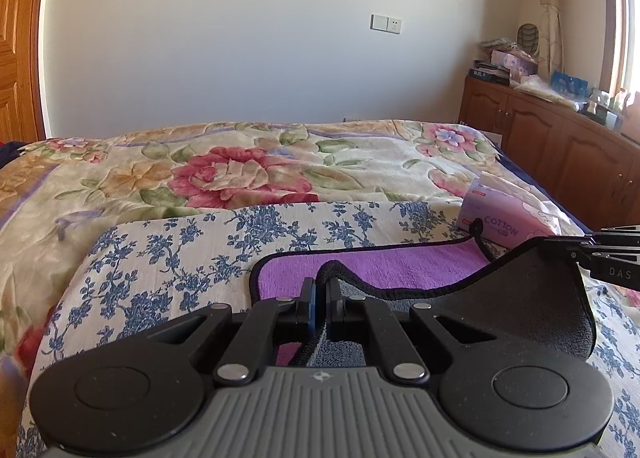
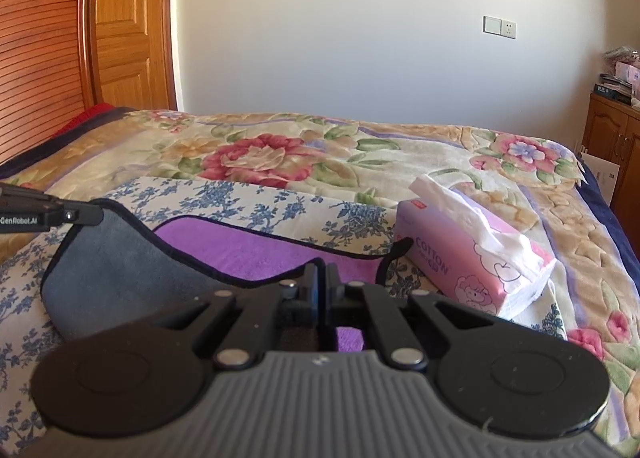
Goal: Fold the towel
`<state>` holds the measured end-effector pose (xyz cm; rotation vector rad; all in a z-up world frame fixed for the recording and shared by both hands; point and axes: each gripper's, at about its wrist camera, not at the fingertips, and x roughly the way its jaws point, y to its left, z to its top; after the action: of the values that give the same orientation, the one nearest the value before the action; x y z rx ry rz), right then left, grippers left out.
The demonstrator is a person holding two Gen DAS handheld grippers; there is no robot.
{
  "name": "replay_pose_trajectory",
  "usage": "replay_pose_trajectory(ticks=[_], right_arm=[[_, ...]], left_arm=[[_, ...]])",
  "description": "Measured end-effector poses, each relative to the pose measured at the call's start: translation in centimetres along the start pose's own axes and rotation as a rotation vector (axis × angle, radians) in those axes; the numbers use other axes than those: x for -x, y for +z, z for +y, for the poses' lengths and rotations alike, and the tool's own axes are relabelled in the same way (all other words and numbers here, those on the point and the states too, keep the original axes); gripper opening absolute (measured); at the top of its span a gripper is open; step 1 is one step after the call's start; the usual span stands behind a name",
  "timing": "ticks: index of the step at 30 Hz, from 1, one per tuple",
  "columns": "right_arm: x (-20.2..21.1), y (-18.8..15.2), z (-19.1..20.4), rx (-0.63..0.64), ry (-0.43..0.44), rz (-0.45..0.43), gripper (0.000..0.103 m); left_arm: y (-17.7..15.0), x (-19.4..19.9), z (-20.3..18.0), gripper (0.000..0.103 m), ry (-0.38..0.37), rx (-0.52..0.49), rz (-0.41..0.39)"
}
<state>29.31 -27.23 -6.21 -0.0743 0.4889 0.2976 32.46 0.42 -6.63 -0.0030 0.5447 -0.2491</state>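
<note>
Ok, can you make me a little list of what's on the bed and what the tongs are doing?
towel: purple fleece towel with grey underside and black trim, near edge lifted and partly folded over
left tongs: shut on the towel's edge
right tongs: shut on the towel's edge
under towel: white cloth with blue flower print
bed cover: cream floral blanket with big pink roses
beside towel: pink and lilac tissue pack marked COTTON, white tissue sticking out
fold: not yet finished
</note>
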Motion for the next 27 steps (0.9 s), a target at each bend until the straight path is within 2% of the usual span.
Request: replay_pose_trajectory(ticks=[9,17,27], right_arm=[[-1.4,0.9,-0.9,0.003,-0.014,-0.027,0.004],[-2.7,1.1,-1.0,0.023,-0.025,-0.050,0.004],[-4.1,1.5,-1.4,0.044,-0.059,-0.090,0.004]], left_arm=[[0.9,-1.6,0.4,0.005,0.000,0.010,-0.025],[1.2,-2.9,0.7,0.005,0.043,0.007,-0.061],[2.5,-5.2,0.7,0.005,0.048,0.011,-0.066]])
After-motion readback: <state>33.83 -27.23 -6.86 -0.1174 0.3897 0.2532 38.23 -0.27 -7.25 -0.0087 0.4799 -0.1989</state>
